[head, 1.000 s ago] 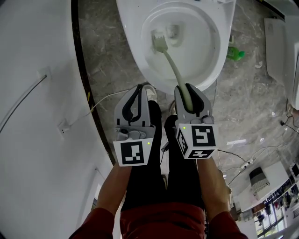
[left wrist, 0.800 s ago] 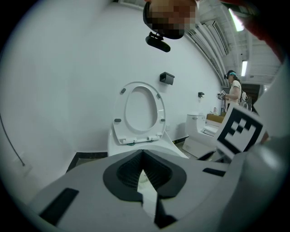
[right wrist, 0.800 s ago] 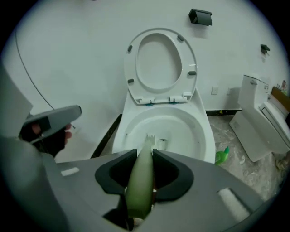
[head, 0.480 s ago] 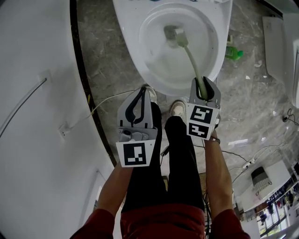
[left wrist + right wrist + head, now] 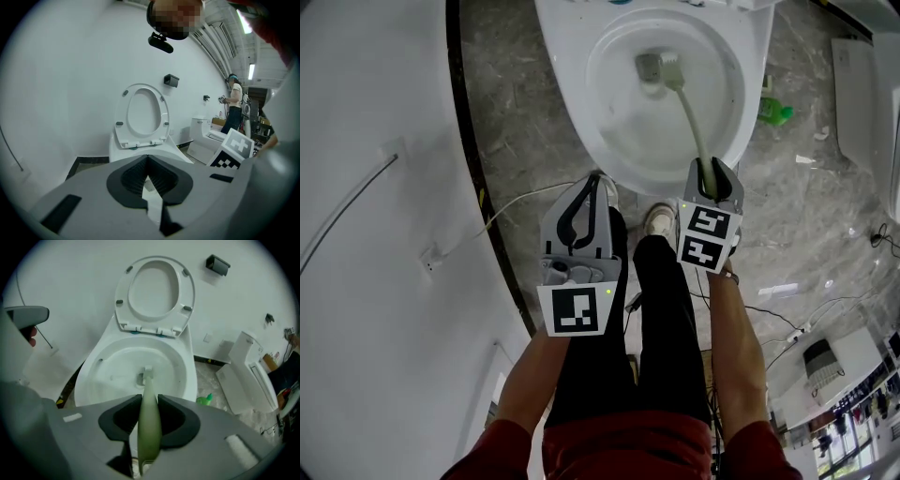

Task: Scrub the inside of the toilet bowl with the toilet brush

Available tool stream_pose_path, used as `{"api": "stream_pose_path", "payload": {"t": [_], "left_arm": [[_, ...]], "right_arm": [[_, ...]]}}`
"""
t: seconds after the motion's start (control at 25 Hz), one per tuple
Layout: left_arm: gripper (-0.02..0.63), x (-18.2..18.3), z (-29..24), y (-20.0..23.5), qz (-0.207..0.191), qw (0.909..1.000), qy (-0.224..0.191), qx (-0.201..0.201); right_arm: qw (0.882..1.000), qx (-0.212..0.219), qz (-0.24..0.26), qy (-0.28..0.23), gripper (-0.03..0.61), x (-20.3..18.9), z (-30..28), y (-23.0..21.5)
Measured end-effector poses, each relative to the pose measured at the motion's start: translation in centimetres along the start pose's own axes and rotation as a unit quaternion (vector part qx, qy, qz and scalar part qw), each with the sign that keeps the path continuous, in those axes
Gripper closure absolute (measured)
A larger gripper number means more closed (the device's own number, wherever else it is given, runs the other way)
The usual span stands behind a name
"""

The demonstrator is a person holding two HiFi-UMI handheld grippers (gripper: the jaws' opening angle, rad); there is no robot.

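Observation:
The white toilet bowl (image 5: 581,103) lies open below me, its seat and lid raised (image 5: 154,291). A pale green toilet brush (image 5: 694,127) reaches into it, and its bristled head (image 5: 672,70) rests beside the drain at the bottom. My right gripper (image 5: 712,178) is shut on the brush handle (image 5: 149,418) over the bowl's near right rim (image 5: 89,376). At the left, my left gripper (image 5: 596,180) hangs shut with nothing in it, just short of the bowl's front edge; its jaw tips (image 5: 148,159) meet in the left gripper view.
A green bottle (image 5: 773,111) lies on the marble floor right of the toilet. Another white toilet (image 5: 248,376) stands farther right. A white cable (image 5: 511,202) runs along the floor at the left, by a white wall (image 5: 366,234). The person's shoes (image 5: 656,217) stand before the bowl.
My right gripper moved right and forward toward the rim. The brush head swept from the bowl's left side across to the drain. The left gripper barely shifted.

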State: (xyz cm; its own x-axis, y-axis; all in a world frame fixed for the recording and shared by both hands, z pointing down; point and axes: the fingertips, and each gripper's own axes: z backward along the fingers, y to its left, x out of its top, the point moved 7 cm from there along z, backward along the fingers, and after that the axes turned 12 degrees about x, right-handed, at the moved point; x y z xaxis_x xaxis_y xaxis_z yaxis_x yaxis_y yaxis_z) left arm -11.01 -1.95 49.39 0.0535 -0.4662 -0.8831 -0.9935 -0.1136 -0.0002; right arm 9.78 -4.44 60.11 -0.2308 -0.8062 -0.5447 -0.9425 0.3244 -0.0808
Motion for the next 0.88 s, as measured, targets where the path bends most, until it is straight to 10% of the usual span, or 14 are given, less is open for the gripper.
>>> {"api": "stream_pose_path", "payload": {"t": [0.52, 0.88], "left_arm": [[0.607, -0.5, -0.4, 1.6, 0.008, 0.9997, 0.013, 0.017], [0.608, 0.7, -2.7, 2.9, 0.006, 1.0000, 0.003, -0.004]], "right_arm": [[0.953, 0.200, -0.217, -0.071, 0.457, 3.1, 2.1, 4.8], [0.982, 0.095, -0.165, -0.012, 0.459, 0.6, -1.7, 2.6]]}}
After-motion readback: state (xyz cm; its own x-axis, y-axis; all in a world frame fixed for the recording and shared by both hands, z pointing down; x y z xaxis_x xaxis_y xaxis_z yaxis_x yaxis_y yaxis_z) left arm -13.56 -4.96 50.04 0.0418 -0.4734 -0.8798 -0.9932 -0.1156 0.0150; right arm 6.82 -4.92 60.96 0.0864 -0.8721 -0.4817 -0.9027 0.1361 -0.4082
